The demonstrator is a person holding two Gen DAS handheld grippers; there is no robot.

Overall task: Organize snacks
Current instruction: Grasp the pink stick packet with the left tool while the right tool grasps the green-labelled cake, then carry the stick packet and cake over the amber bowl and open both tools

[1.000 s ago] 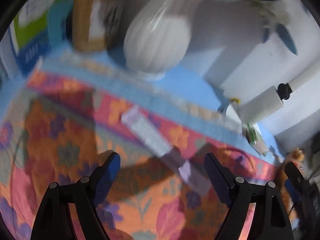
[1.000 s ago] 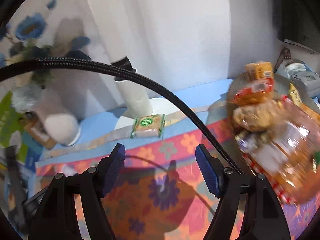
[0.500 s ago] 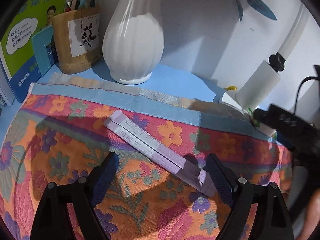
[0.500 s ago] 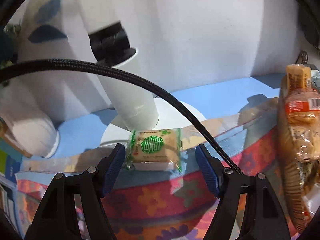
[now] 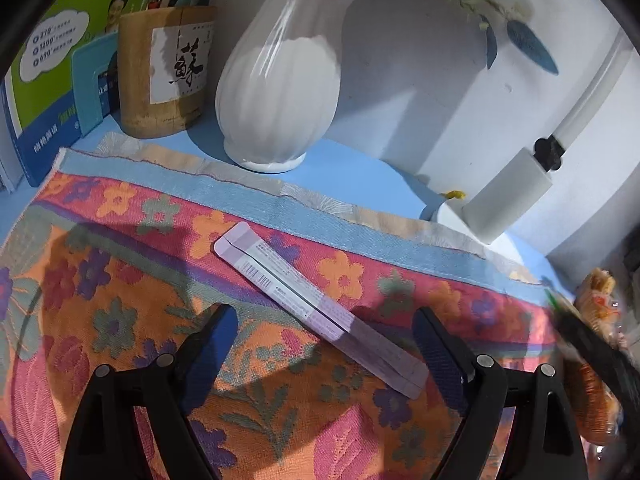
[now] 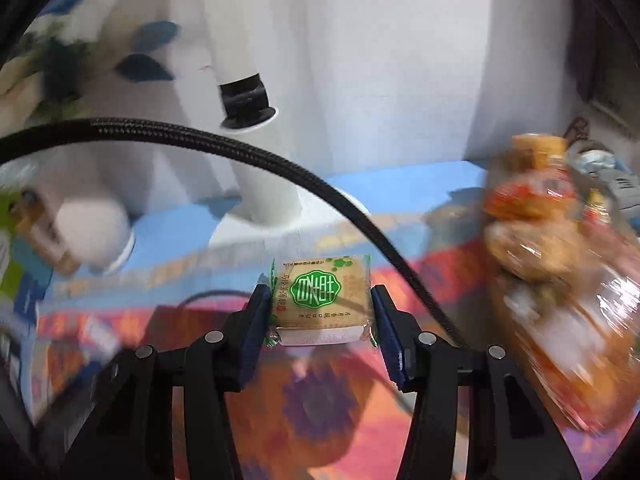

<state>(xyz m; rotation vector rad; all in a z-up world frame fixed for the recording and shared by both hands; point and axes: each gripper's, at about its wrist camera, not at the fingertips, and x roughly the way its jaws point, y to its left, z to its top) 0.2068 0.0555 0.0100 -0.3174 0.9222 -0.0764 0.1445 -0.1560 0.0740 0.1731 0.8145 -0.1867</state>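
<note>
Right gripper point(image 6: 320, 304) has just been closing, and its blue pads now press on both sides of a small biscuit packet point(image 6: 320, 296) with a green emblem on its wrapper; the packet sits squarely between the jaws, lifted off the flowered cloth point(image 6: 320, 408) below. A braided black cable point(image 6: 280, 164) arcs across that view in front of a white lamp post point(image 6: 260, 168) and its round base. To the right, blurred, is a clear bag of snacks point(image 6: 560, 280) near the right edge of the worktop.

Left gripper point(image 5: 324, 344) stands wide apart with nothing between its pads, hanging above a long pale-lilac flat box point(image 5: 320, 312) that lies aslant on the flowered cloth, well in from the cloth's back edge. Whether the far finger touches the box's near end I cannot tell. Along the back edge of the worktop stand a white ribbed vase point(image 5: 280, 100), a wooden pen pot point(image 5: 164, 72) beside it, and a green and blue box point(image 5: 52, 92) at the back left corner.
</note>
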